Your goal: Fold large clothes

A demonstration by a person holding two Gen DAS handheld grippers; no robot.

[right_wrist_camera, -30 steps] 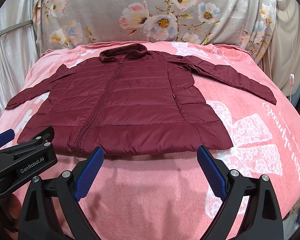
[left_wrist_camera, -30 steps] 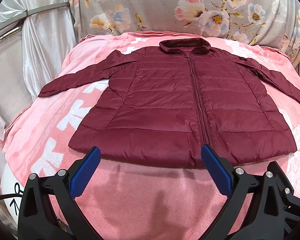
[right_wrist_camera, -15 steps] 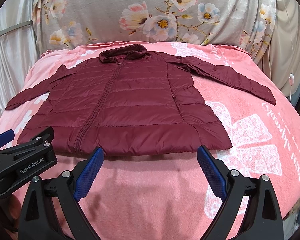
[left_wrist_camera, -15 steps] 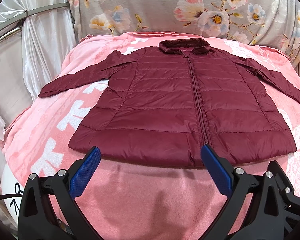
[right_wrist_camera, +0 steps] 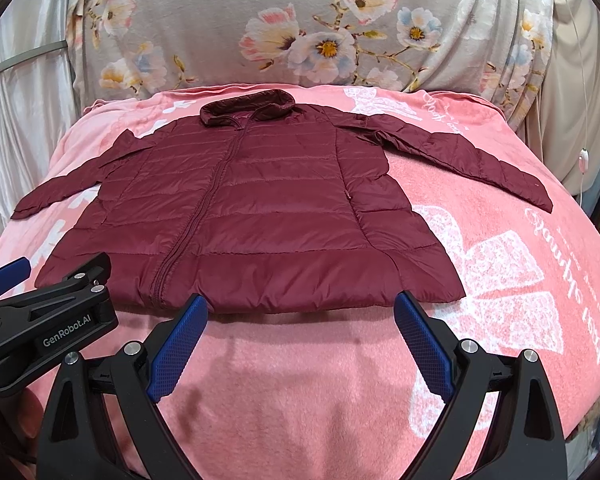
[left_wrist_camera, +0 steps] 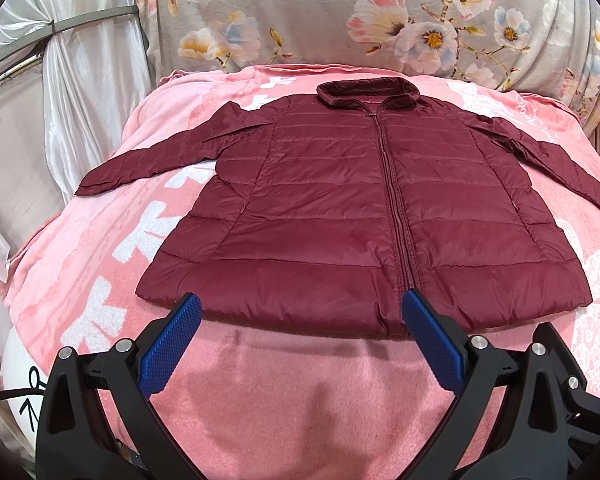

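Jacket (left_wrist_camera: 340,208) in dark red quilted fabric is seen laid flat, front up and zipped, on a pink blanket (left_wrist_camera: 292,392) with white printed patterns. Its collar (left_wrist_camera: 366,94) is turned toward a flowered cloth (left_wrist_camera: 340,20) hung behind, and both sleeves are spread outward to the sides. The hem is found just beyond the blue fingertips of both grippers, nearest the cameras.

The left gripper (left_wrist_camera: 298,320) is held above bare blanket just short of the hem, its jaws spread wide and nothing held between them; the zip's lower end is seen just beside its right fingertip. The right gripper (right_wrist_camera: 300,318) is likewise held with jaws spread wide and empty, facing the right half of the hem. In the right wrist view, the left gripper's black body is seen at the lower left.
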